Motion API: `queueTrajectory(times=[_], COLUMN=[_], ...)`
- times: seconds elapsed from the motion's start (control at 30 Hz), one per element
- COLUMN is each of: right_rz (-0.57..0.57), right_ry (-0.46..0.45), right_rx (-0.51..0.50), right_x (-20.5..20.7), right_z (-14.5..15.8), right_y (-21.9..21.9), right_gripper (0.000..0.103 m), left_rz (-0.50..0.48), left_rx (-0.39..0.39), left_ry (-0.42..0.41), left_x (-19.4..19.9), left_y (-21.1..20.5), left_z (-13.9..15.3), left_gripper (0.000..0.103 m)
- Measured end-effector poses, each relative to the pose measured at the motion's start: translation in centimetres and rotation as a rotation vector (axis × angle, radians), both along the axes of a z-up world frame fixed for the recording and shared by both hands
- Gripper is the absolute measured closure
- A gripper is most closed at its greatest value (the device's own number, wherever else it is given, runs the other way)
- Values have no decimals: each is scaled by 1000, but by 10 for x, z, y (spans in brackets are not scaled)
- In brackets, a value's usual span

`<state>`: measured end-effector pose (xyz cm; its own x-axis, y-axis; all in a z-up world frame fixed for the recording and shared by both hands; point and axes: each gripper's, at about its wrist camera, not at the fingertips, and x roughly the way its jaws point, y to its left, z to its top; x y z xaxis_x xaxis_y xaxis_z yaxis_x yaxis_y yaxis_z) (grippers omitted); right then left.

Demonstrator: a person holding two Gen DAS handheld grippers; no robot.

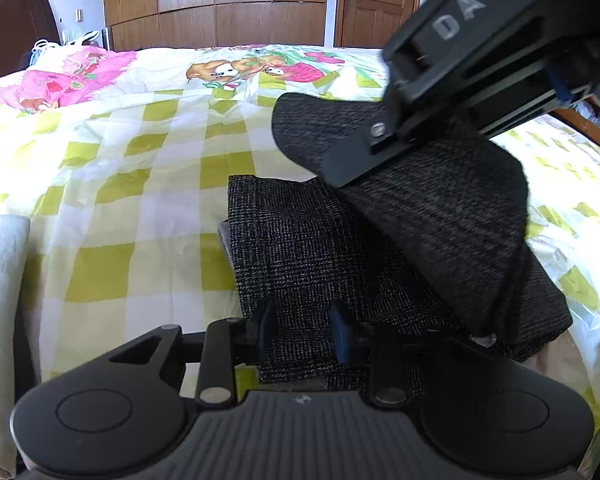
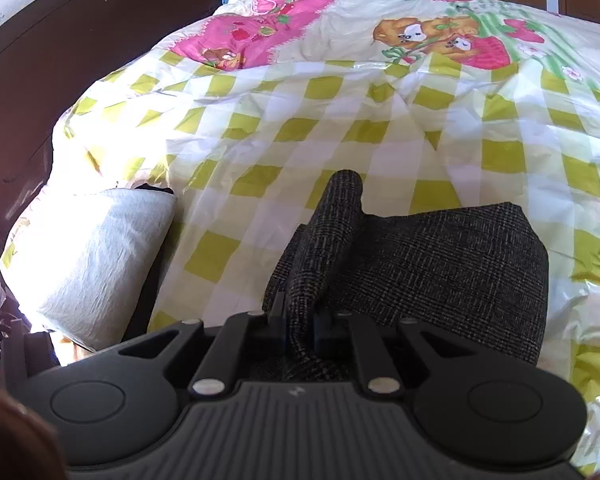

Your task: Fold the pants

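Observation:
Dark checked pants [image 1: 300,248] lie folded into a thick stack on the bed. My left gripper [image 1: 304,330] sits at the near edge of that stack, and the cloth fills the gap between its blue pads [image 1: 266,328], so it is shut on the pants. My right gripper [image 1: 364,152] comes in from the upper right and holds a flap of the same pants lifted above the stack. In the right wrist view the right gripper [image 2: 300,320] is shut on a raised ridge of the pants [image 2: 440,264], which stands up ahead of the fingers.
The bed carries a yellow-green checked bedspread [image 1: 140,200] with pink cartoon prints at the far end. A rolled pale cloth [image 2: 100,264] lies at the left edge by the dark headboard [image 2: 80,60]. A wooden wardrobe [image 1: 220,0] and a door [image 1: 376,0] stand beyond.

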<state>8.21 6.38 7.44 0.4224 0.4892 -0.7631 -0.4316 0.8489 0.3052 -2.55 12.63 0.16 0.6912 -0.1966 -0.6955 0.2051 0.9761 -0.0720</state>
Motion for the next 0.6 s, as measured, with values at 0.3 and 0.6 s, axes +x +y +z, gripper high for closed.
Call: queueTrajectory(times=[0.3,0.6], right_rz=[-49,-66], right_ry=[46,75], right_rx=[3,25], right_x=[13,20], right_z=[-19,-23], right_y=[20,37], right_gripper=[91,91], left_rz=[-16,-11], left_rx=[12,-40], left_ry=[-18,19], left_x=[-6,4], left_y=[-5,4], left_z=[0,-5], left_gripper=[66,68])
